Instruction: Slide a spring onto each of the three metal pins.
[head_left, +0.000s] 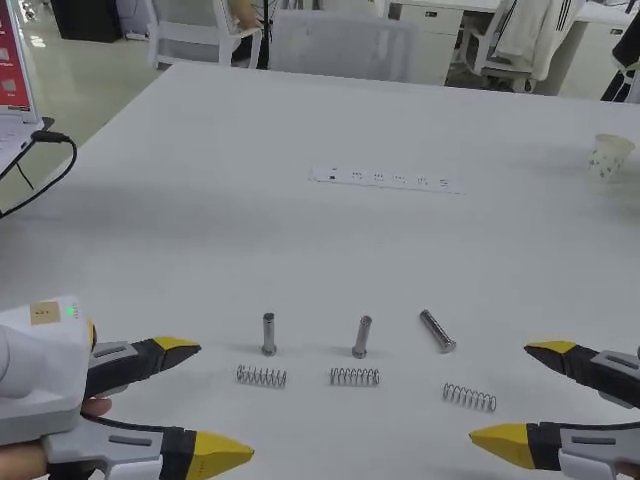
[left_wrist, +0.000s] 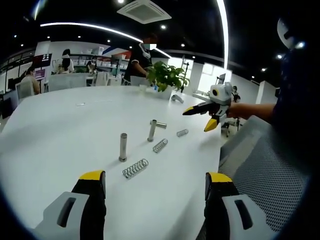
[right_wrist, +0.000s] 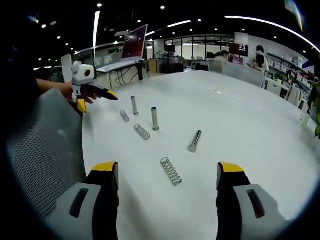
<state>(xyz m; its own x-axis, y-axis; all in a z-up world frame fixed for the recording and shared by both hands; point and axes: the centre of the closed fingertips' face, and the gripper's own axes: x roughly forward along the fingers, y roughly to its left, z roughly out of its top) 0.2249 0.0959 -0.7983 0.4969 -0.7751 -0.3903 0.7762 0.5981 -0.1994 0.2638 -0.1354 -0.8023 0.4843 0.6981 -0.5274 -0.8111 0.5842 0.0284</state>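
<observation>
Coiled steel springs (head_left: 355, 376) lie before three grey metal pins (head_left: 361, 337), lower centre; my yellow-tipped left gripper (head_left: 220, 400) and right gripper (head_left: 502, 393) flank them, pointing inward, jaws wide.

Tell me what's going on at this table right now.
A person holds the left gripper and right gripper, both open and empty, over a white table. The left pin and middle pin stand upright; the right pin lies on its side. The left spring, middle spring and right spring lie loose before them, none on a pin yet.
</observation>
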